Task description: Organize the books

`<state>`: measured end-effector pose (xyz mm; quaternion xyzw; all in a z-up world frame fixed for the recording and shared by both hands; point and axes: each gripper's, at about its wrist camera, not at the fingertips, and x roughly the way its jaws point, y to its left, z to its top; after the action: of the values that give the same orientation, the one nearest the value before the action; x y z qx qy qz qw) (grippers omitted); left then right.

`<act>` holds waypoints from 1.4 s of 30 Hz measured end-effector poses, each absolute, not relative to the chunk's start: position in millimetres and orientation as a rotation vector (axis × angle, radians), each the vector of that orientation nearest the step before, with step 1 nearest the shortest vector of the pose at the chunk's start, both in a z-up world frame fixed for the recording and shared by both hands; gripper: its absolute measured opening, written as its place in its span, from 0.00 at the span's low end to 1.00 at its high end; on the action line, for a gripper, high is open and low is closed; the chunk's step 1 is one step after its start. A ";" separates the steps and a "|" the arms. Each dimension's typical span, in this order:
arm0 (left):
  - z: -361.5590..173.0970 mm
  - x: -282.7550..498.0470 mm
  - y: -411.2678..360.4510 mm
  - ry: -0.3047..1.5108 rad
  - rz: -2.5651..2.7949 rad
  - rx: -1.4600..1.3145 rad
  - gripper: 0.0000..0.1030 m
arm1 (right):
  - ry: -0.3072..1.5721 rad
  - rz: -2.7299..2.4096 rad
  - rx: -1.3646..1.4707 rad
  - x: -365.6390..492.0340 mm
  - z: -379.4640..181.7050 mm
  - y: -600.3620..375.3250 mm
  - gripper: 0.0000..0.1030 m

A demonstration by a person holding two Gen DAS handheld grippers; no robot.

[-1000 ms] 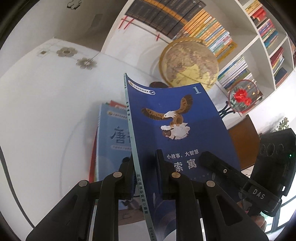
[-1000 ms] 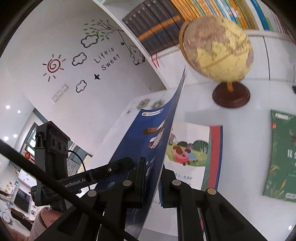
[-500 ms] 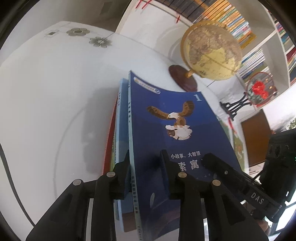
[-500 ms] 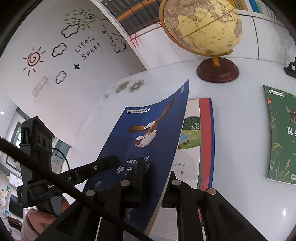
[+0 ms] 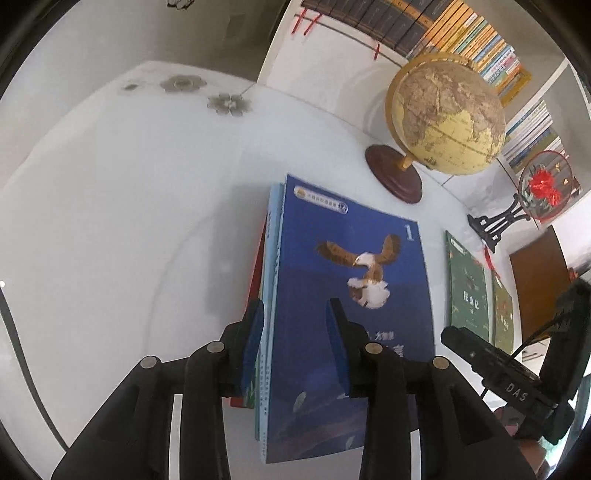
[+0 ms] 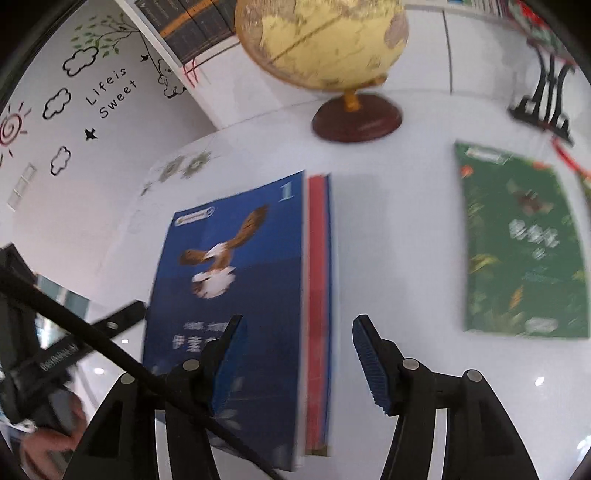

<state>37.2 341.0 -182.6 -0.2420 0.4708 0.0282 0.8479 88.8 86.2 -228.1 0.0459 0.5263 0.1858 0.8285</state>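
Note:
A blue book with an eagle on its cover point(image 5: 343, 295) lies flat on top of a stack of books point(image 5: 264, 280) on the white table point(image 5: 110, 221). My left gripper point(image 5: 295, 343) hangs over the book's spine edge. Its jaws are opening, the spine lies between them, and the pads do not press on it. In the right wrist view the same blue book point(image 6: 229, 295) rests on a red-edged book point(image 6: 317, 295). My right gripper point(image 6: 299, 354) stands over their right edges. Its jaws are opening wide and grip nothing.
A globe point(image 5: 447, 114) on a dark wooden base stands behind the stack. To the right lie a green book point(image 6: 524, 243) and a second green one point(image 5: 502, 314). A red fan ornament point(image 5: 543, 188) and bookshelves point(image 5: 461, 29) stand at the back.
The blue book, held upright by both grippers a second ago, has tipped down and now lies flat on the stack. Both grippers have let go and their jaws have parted.

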 end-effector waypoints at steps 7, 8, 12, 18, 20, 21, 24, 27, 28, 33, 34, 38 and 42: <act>-158.6 55.7 313.3 0.942 0.031 -0.504 0.61 | 1.109 0.353 0.092 93.5 -219.7 55.2 0.57; -155.9 58.4 305.6 0.928 0.025 -0.497 0.70 | 1.109 0.346 0.100 94.5 -218.9 48.2 0.57; -148.0 75.3 265.6 0.914 -0.051 -0.497 0.72 | 1.112 0.332 0.141 100.1 -218.5 19.3 0.57; -155.1 100.6 202.6 0.951 -0.137 -0.460 0.72 | 1.079 0.290 0.225 109.0 -220.6 -41.3 0.57; -158.5 108.5 176.3 0.960 -0.170 -0.435 0.72 | 1.056 0.250 0.234 111.2 -222.1 -66.9 0.57; -160.8 110.2 167.4 0.965 -0.180 -0.429 0.72 | 1.040 0.233 0.236 111.7 -223.2 -78.6 0.57; -168.6 122.6 135.6 0.999 -0.208 -0.411 0.72 | 1.028 0.203 0.252 116.7 -229.6 -111.3 0.57; -181.2 135.4 109.5 1.041 -0.230 -0.401 0.72 | 1.026 0.196 0.279 122.8 -236.9 -139.6 0.57; -188.4 140.3 100.1 1.060 -0.233 -0.397 0.72 | 1.025 0.200 0.284 124.2 -238.4 -145.4 0.57; -214.9 152.1 73.1 1.116 -0.244 -0.392 0.72 | 1.025 0.254 0.298 137.5 -252.1 -167.0 0.57; -218.4 153.9 68.2 1.122 -0.234 -0.377 0.72 | 1.026 0.260 0.294 140.1 -254.4 -170.0 0.57; -233.0 160.5 63.6 1.152 -0.221 -0.375 0.72 | 1.035 0.282 0.324 149.4 -265.0 -183.4 0.57; -235.9 160.7 62.4 1.129 -0.220 -0.377 0.72 | 1.022 0.303 0.376 154.8 -273.3 -193.9 0.60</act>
<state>160.7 62.4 -235.9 -0.1771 0.5307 -0.1033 0.8224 154.8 -193.9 -273.3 0.1784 0.4841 0.1436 0.8445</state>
